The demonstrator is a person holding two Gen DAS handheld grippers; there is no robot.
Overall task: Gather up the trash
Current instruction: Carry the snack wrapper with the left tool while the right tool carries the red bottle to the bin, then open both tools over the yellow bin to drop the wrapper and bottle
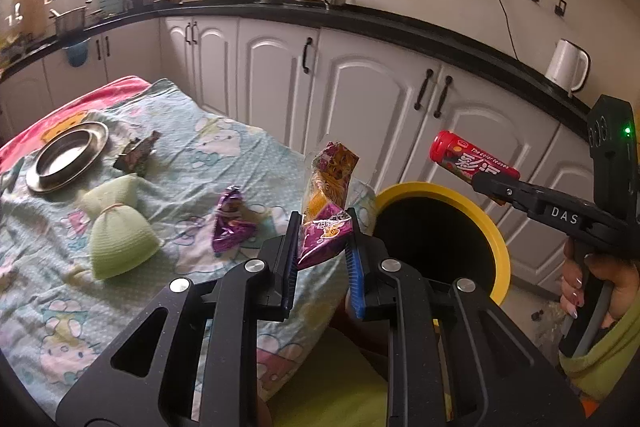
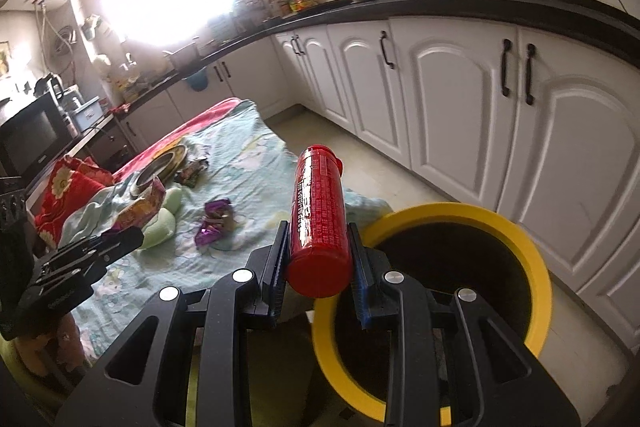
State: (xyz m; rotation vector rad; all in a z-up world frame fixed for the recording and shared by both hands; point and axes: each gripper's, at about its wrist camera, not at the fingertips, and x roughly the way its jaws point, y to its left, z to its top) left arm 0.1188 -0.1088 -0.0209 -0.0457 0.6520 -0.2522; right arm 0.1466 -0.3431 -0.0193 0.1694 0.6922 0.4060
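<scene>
My left gripper is shut on an orange and purple snack wrapper, held above the table's right edge beside the yellow-rimmed bin. My right gripper is shut on a red candy tube, held over the bin's rim. The tube also shows in the left wrist view, above the bin. A purple wrapper and a dark wrapper lie on the table; the purple one also shows in the right wrist view.
A patterned cloth covers the table. On it are a steel plate and two green bowl-shaped pieces. White cabinets under a black counter stand behind. A white kettle sits on the counter.
</scene>
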